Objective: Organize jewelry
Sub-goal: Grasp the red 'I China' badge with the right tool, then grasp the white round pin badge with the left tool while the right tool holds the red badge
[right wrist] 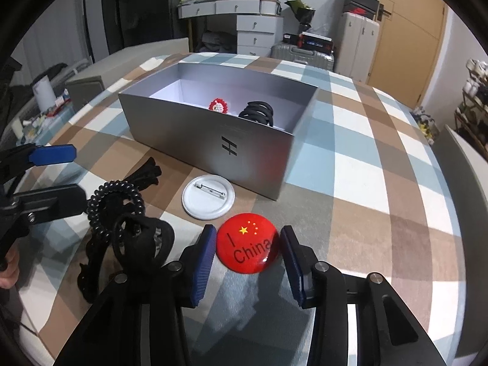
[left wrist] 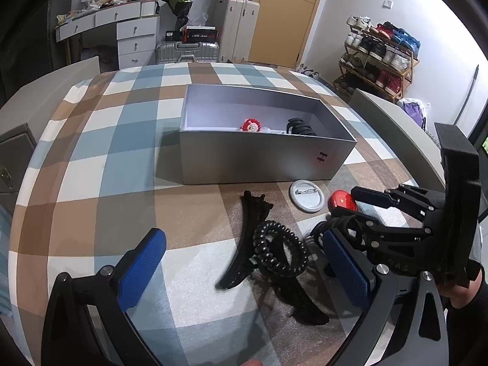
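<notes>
Two blue pads of my right gripper pinch the round red flag badge on the checked cloth | left gripper open | squeeze evenly, lift flat toward silver box.

Black hand-held gripper with ribbed blue pads, seemingly dark sleeve.
</notes>
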